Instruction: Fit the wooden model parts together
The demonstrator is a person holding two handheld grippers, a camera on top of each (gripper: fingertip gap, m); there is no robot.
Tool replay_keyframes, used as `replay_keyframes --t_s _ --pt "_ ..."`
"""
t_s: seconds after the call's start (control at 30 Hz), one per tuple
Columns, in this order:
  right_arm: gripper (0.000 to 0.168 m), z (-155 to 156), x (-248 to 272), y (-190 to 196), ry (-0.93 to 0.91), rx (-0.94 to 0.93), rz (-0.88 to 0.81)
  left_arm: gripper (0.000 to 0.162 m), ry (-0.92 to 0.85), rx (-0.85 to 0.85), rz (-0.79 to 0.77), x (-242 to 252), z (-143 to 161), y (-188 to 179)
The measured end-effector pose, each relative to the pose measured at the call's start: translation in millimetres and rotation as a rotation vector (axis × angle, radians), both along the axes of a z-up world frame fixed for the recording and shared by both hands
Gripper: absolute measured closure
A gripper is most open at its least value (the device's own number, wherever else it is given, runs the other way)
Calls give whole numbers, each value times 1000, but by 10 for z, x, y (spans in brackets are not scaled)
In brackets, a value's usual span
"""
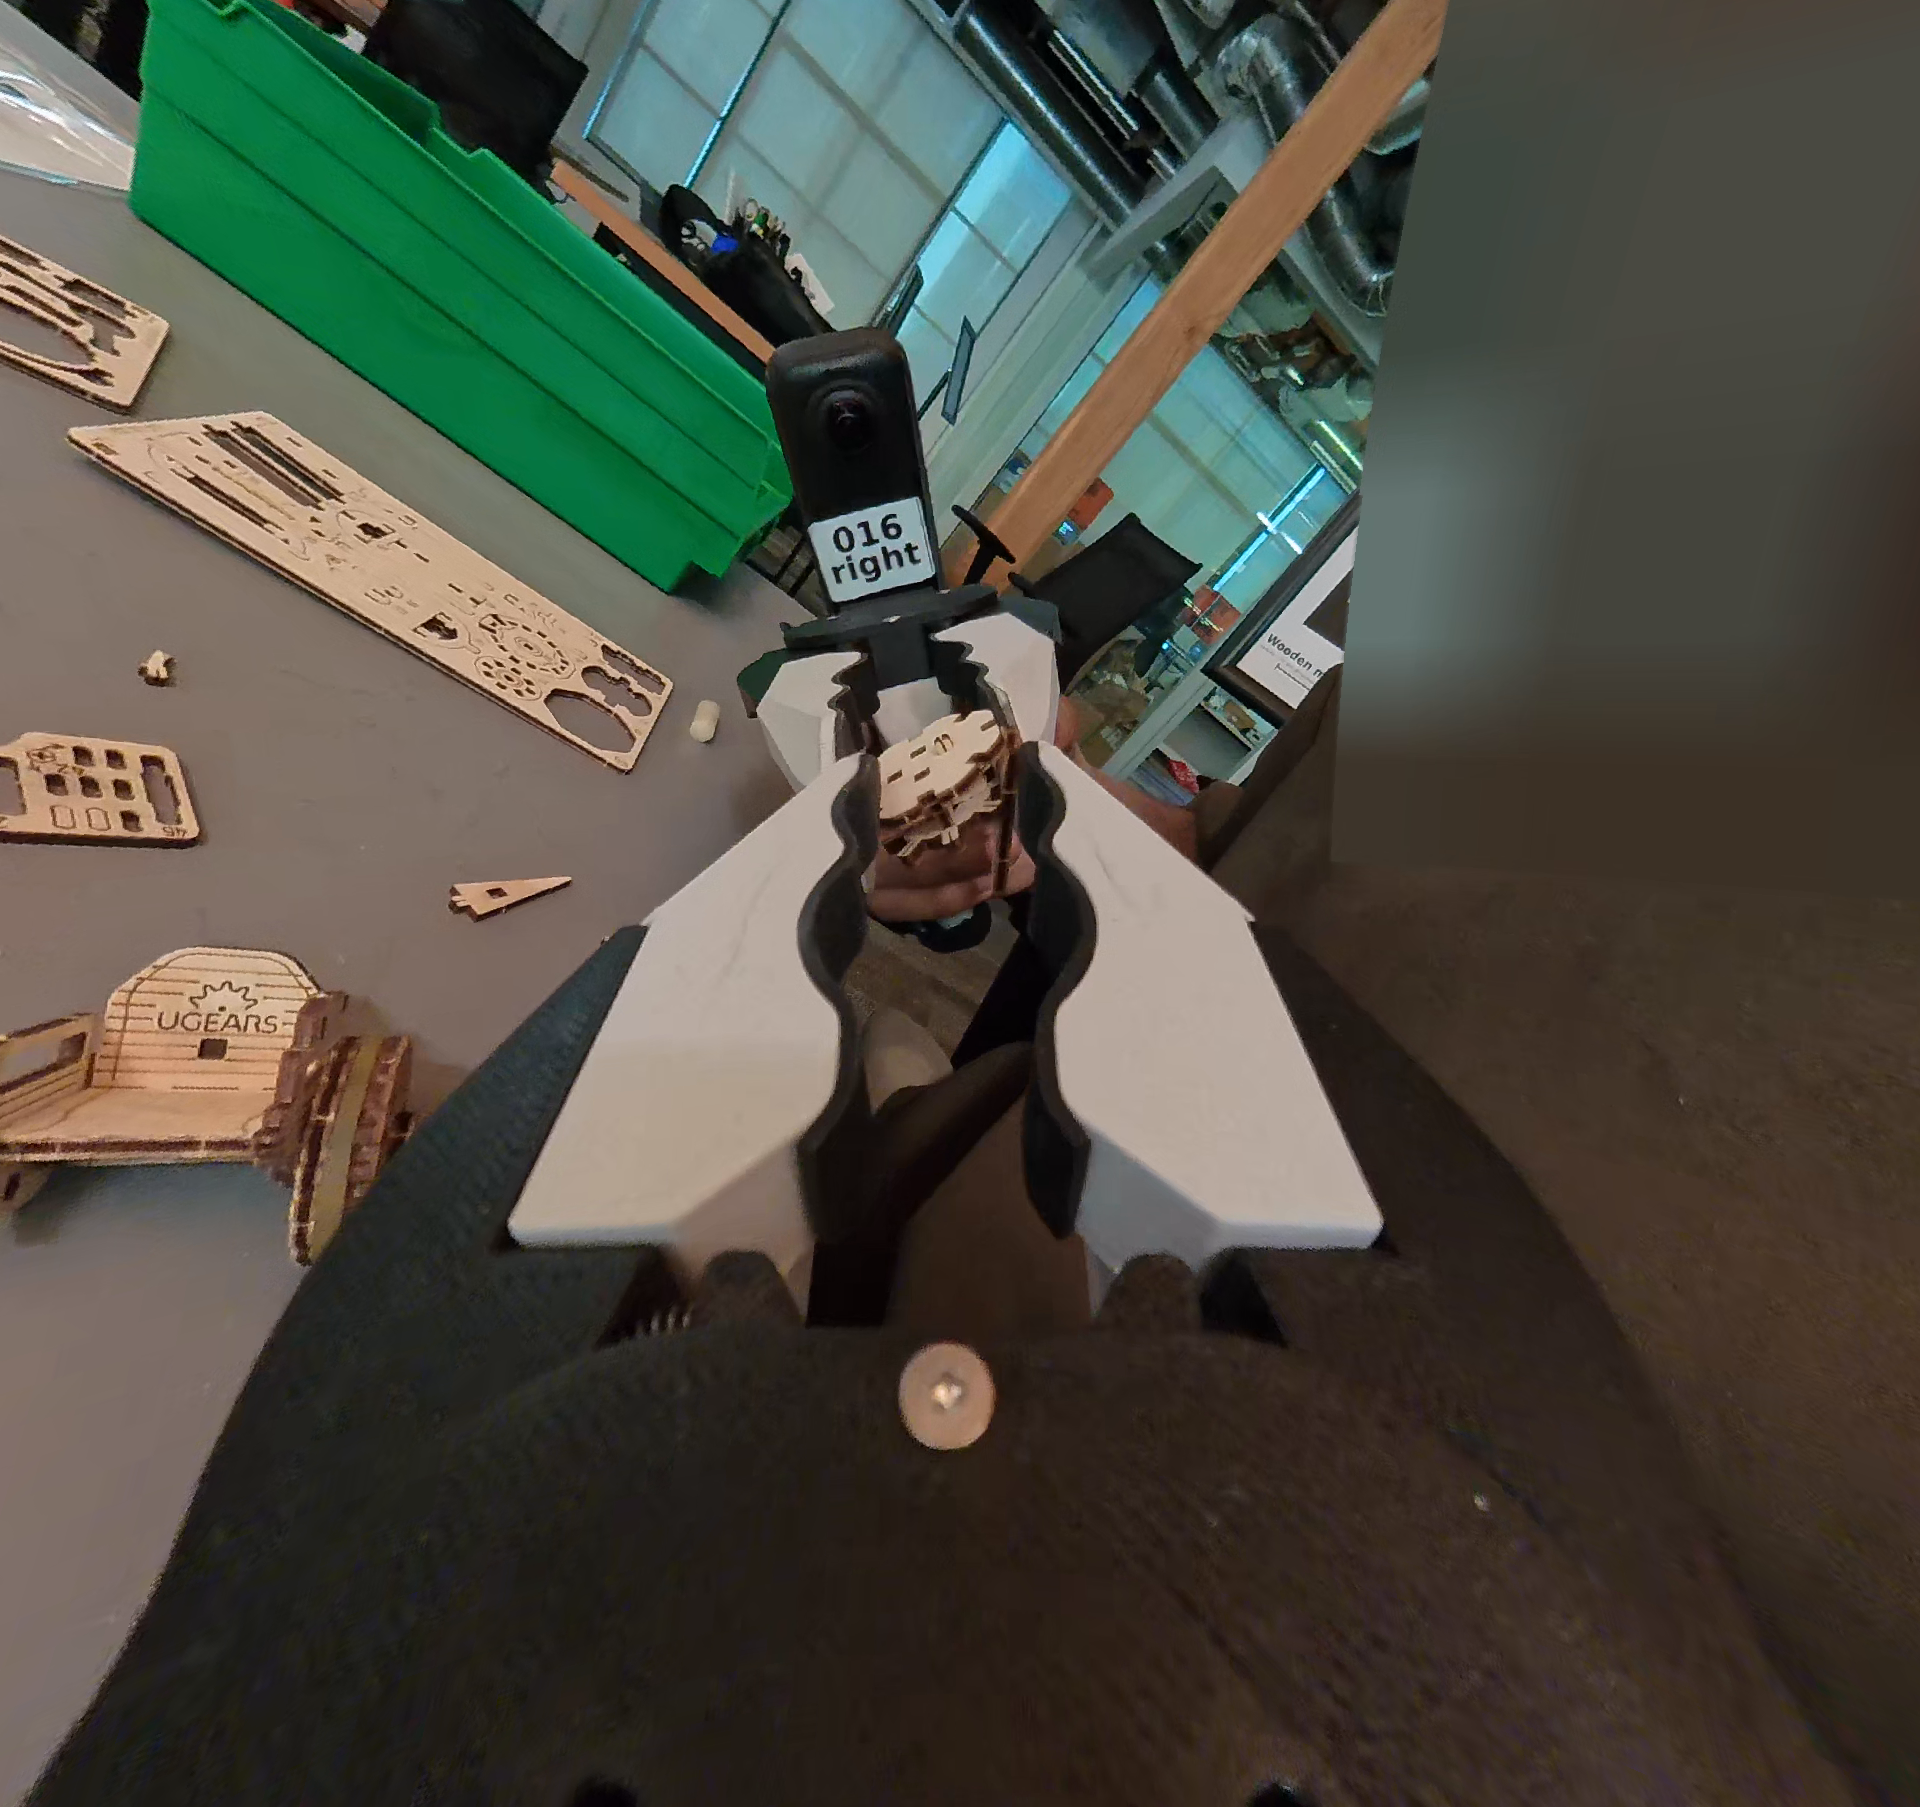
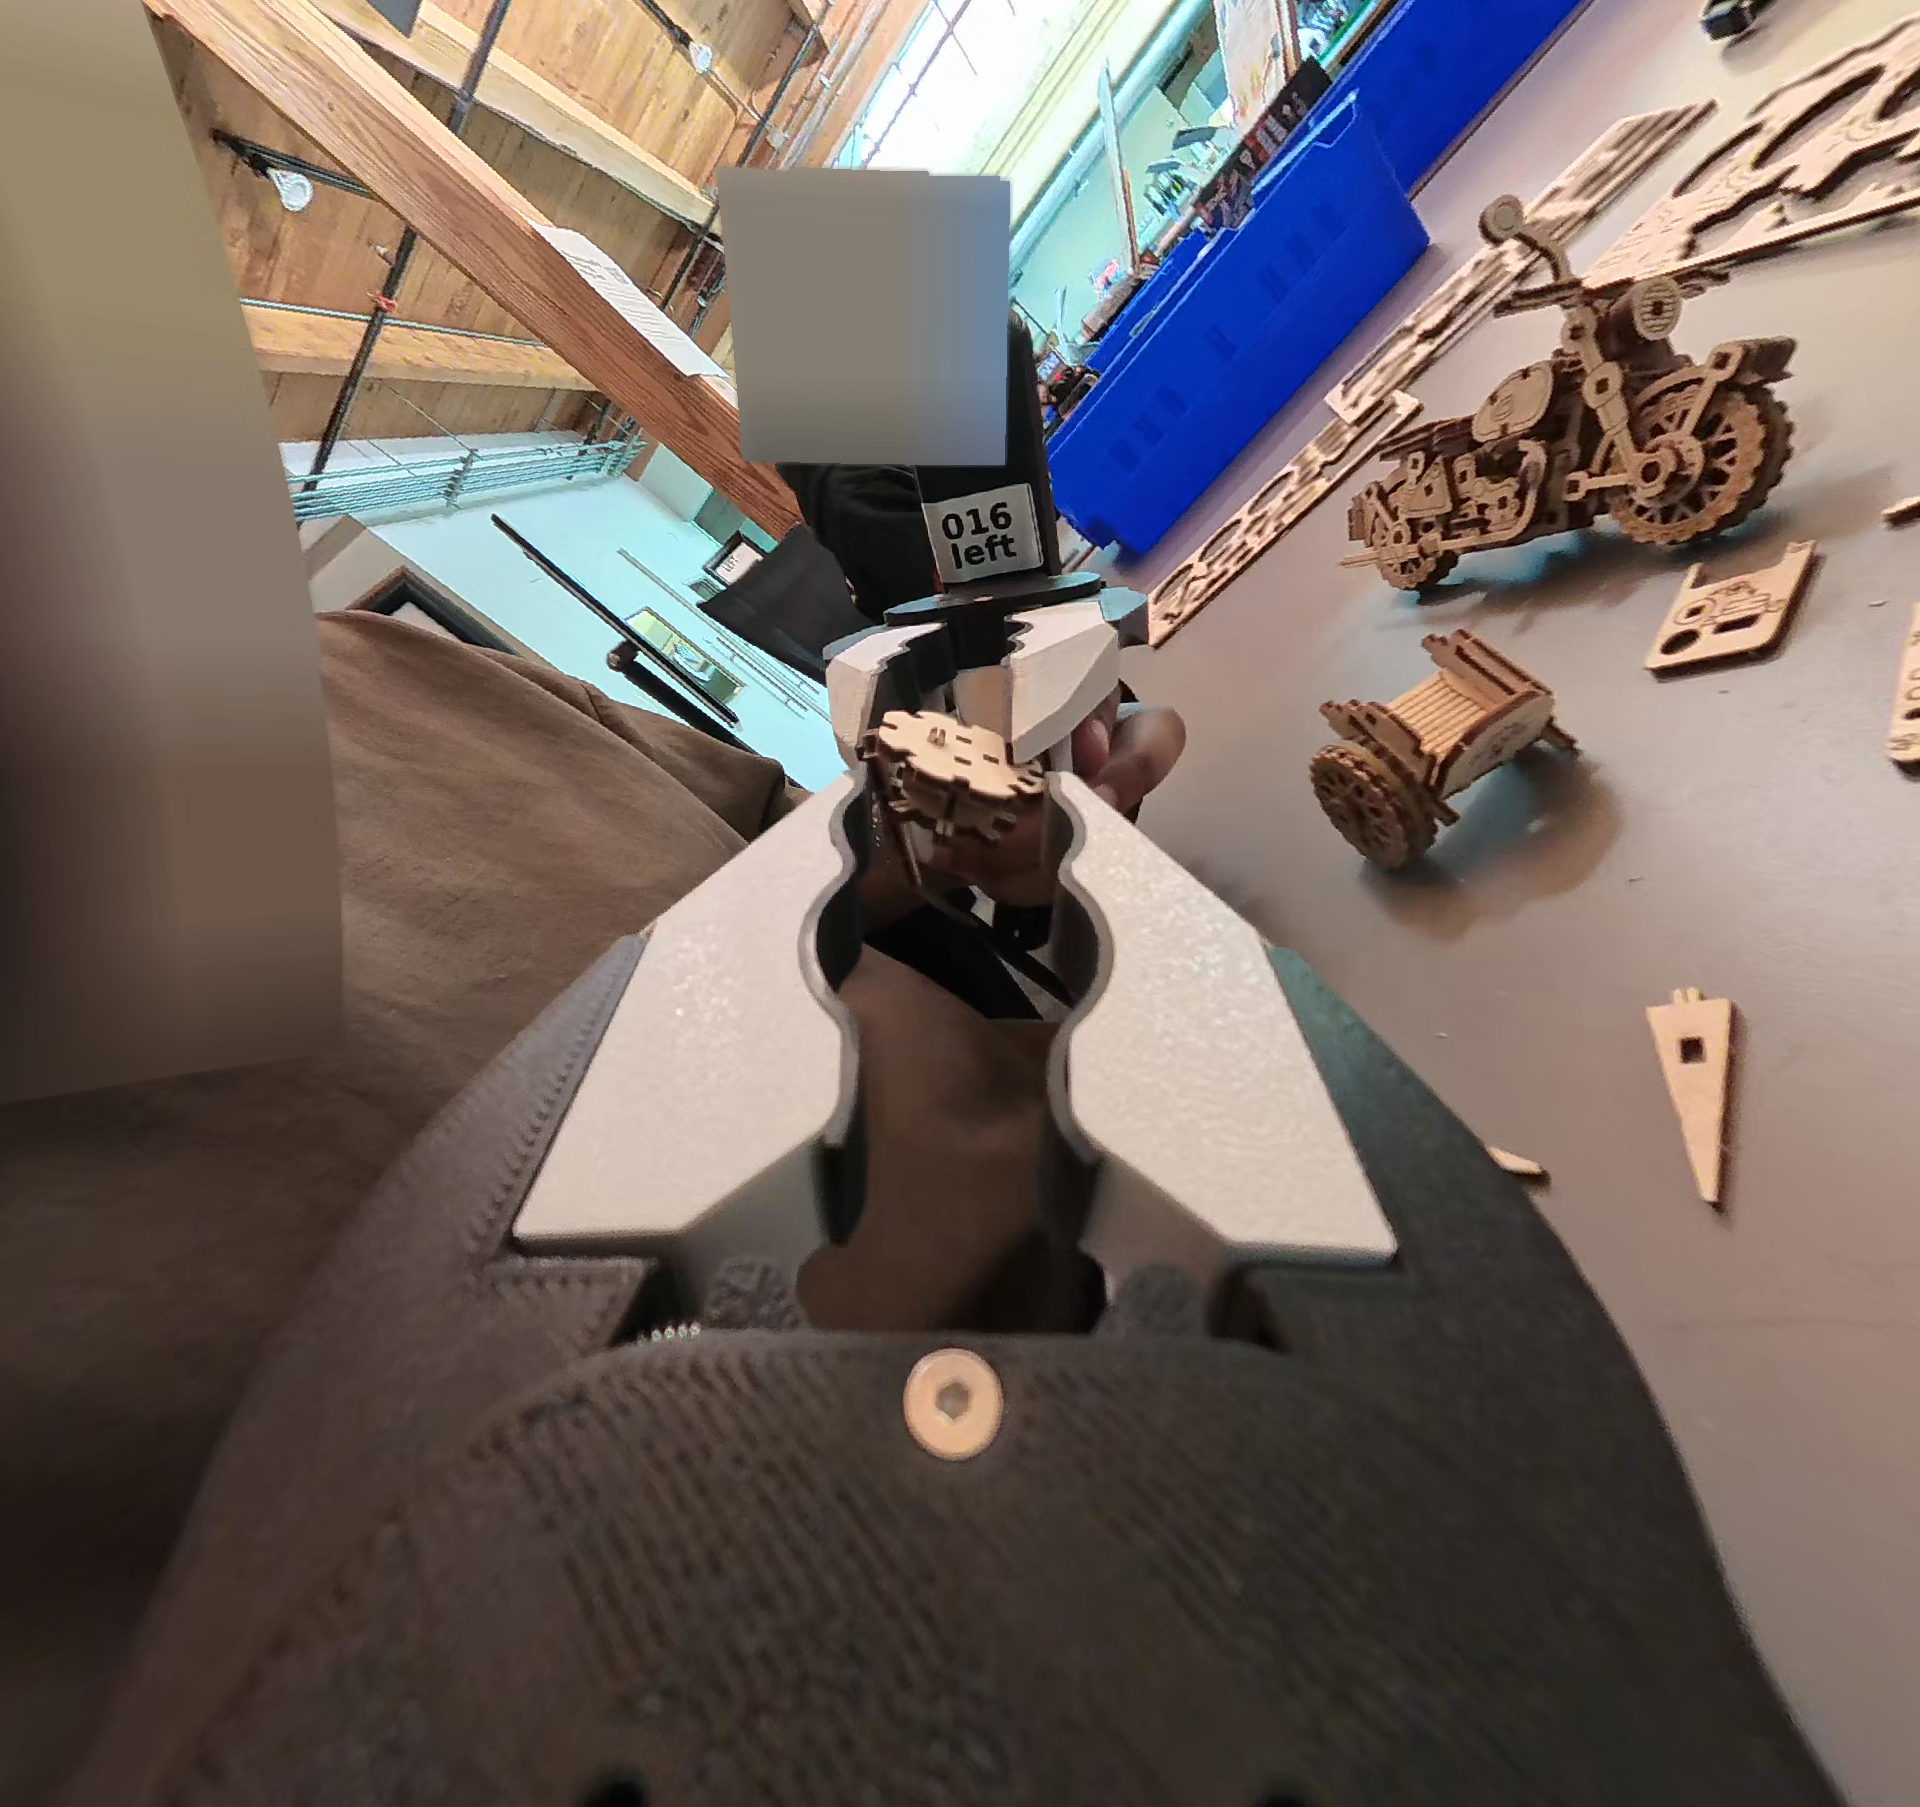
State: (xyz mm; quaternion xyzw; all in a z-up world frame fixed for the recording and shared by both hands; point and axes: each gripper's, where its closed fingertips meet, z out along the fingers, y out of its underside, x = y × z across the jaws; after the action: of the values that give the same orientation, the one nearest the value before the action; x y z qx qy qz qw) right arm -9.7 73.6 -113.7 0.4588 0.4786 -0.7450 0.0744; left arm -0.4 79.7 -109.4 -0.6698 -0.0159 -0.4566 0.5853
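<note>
A small round wooden gear-like assembly point(image 1: 943, 783) is held in the air between both grippers, which face each other tip to tip. My left gripper point(image 1: 945, 801) is shut on its near side. My right gripper point(image 1: 902, 692) grips it from the far side. In the right wrist view the same assembly point(image 2: 961, 778) sits between my right gripper's point(image 2: 961, 807) tips, with the left gripper point(image 2: 977, 682) behind it. A hand shows under the part. How the layers of the part join is hidden by the fingers.
In the left wrist view, the grey table holds a green bin point(image 1: 416, 230), punched wooden sheets point(image 1: 364, 552), a wooden sidecar model point(image 1: 208, 1061) and a loose wedge piece point(image 1: 509, 893). The right wrist view shows a blue bin point(image 2: 1247, 355), a wooden motorcycle point(image 2: 1590, 448) and the sidecar point(image 2: 1434, 749). My left and right fingertips are right by each other.
</note>
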Motion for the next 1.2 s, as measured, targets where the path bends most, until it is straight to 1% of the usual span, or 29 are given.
replay_keyframes --t_s 0.1,0.13,0.2,0.23,0.37,0.57,0.77,0.97,1.07,1.13,1.2 --pt "137 2 1 -4 -6 -24 7 135 17 4 -2 8 3 -7" --pt "137 -8 -8 2 -10 -23 -1 141 20 6 -8 19 8 -14" --pt "137 -8 -3 6 -10 -26 2 142 43 5 -6 41 -4 -12" --pt "138 -17 -5 7 -14 -19 1 145 40 8 0 36 5 -12" --pt "138 -4 0 4 -5 0 -5 145 6 8 -12 37 19 -17" --pt "140 -6 8 11 -2 15 -4 149 25 13 1 48 32 -14" --pt "140 8 14 19 11 19 -13 149 -7 12 0 57 44 -8" --pt "140 13 4 37 15 31 -25 150 4 9 16 50 47 7" --pt "140 12 -24 46 -12 -13 -35 149 -26 -6 26 13 52 22" --pt "139 5 -34 49 -40 -66 -31 144 -81 5 12 -4 80 8" --pt "139 -9 -50 78 -64 -108 -33 145 -130 3 -1 -31 92 2"
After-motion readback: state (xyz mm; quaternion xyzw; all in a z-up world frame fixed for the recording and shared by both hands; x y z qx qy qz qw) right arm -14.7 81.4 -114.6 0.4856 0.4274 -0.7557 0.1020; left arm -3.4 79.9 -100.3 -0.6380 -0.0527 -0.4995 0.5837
